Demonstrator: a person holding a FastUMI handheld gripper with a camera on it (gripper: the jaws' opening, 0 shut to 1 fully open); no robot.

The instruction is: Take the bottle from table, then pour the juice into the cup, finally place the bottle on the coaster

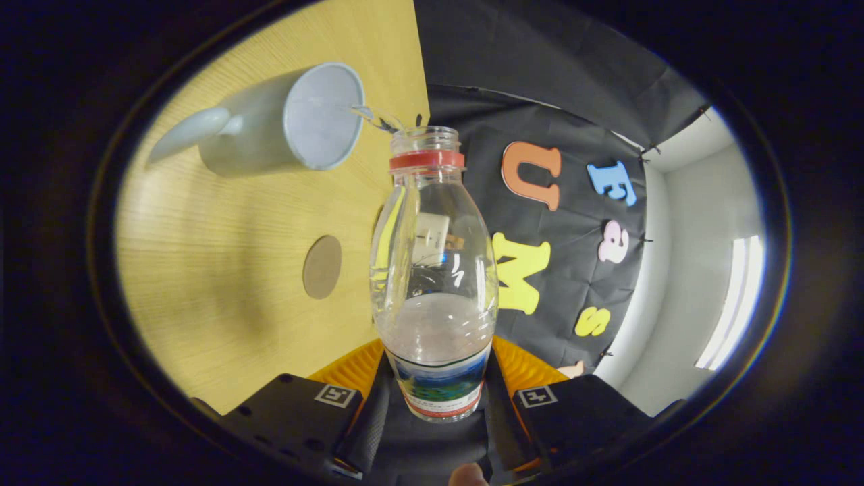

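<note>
My gripper (435, 405), clamped on the tilted bottle (433, 270), pours into the cup (290, 121); next I must right it for the coaster (322, 266).

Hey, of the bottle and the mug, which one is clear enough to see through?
The bottle, the one with the red neck ring clamped between the jaws of the gripper. The grey mug beyond it on the table is opaque.

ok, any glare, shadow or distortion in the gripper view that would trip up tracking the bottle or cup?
Gripper view: fisheye bends the table edge. The clear bottle, clamped in the gripper, carries reflections and shows the wall through it. The cup is sharp and evenly lit, the thin pour stream faint. The coaster is flat brown. A bright ceiling light blows out.
</note>
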